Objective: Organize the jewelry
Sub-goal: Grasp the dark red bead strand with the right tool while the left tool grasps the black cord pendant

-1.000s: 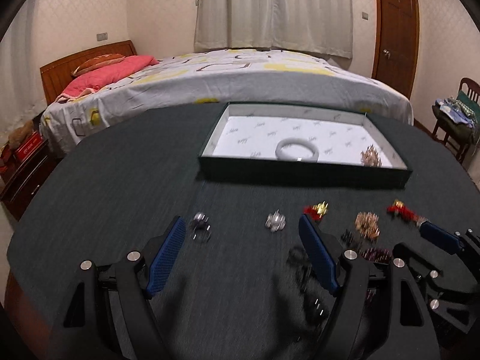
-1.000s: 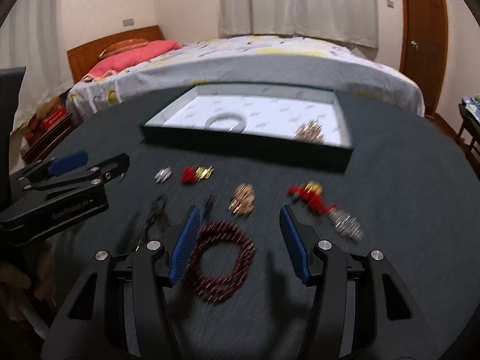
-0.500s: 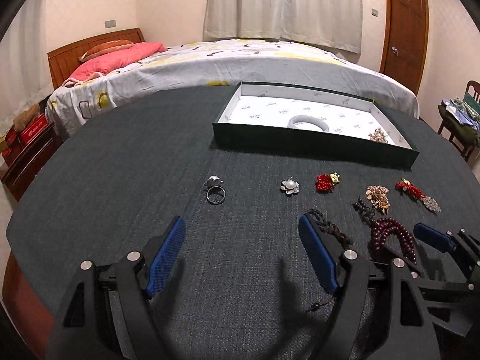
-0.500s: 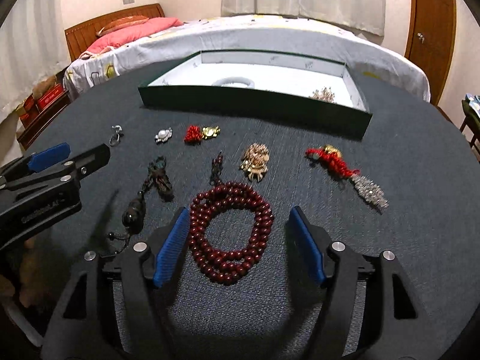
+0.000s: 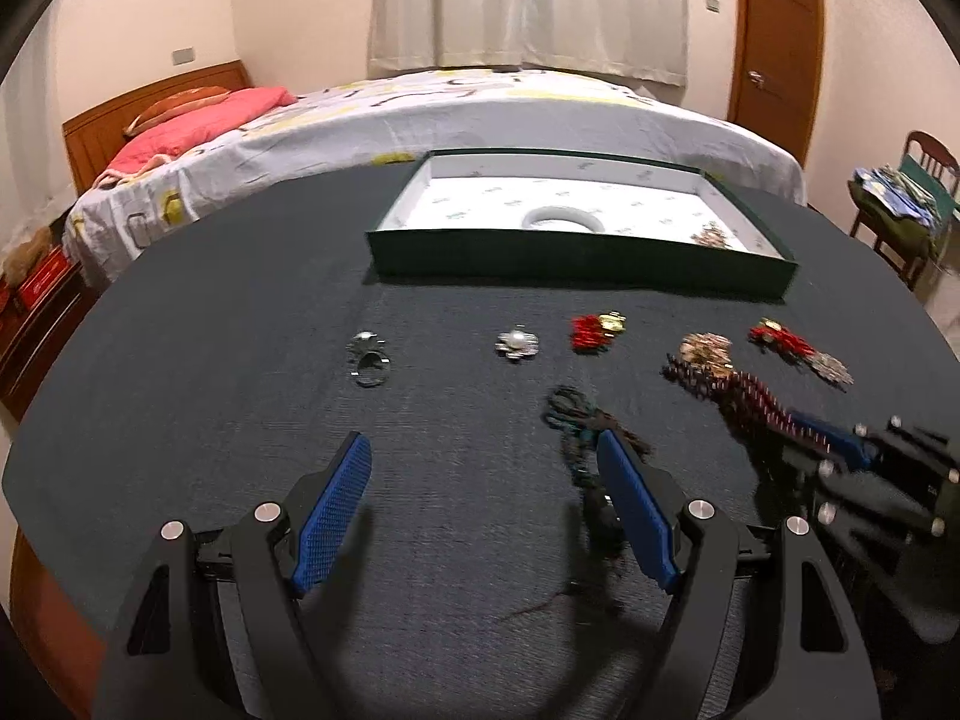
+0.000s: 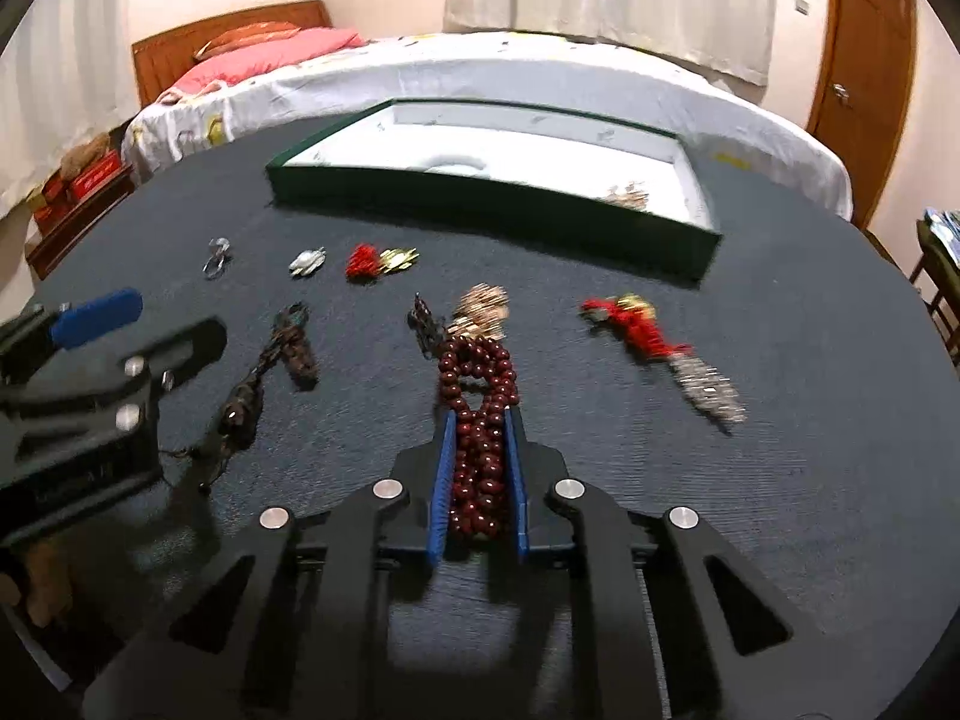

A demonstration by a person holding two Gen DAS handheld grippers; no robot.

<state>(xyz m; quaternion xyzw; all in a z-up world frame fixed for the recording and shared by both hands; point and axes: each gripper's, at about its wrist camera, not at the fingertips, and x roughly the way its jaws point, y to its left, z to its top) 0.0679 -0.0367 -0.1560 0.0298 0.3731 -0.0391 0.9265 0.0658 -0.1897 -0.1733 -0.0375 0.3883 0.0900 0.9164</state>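
Right gripper [image 6: 478,420] jaws closing, clenched on the bead bracelet [image 6: 477,396] mid-table, near the gold brooch [image 6: 480,306]. Left gripper [image 5: 483,468] released over bare cloth; ring [image 5: 369,360] ahead, box [image 5: 576,267] near the table's [image 5: 180,360] far edge.

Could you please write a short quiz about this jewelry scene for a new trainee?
1. True or false: the right gripper has red beads between its pads.
2. Which item lies inside the green box? A) white bangle B) silver ring C) pearl brooch
3. Fill in: the left gripper is ____, with nothing between its pads.

Key:
1. True; its jaws are closing on the beads.
2. A, the white bangle; the silver ring and pearl brooch lie on the table.
3. open
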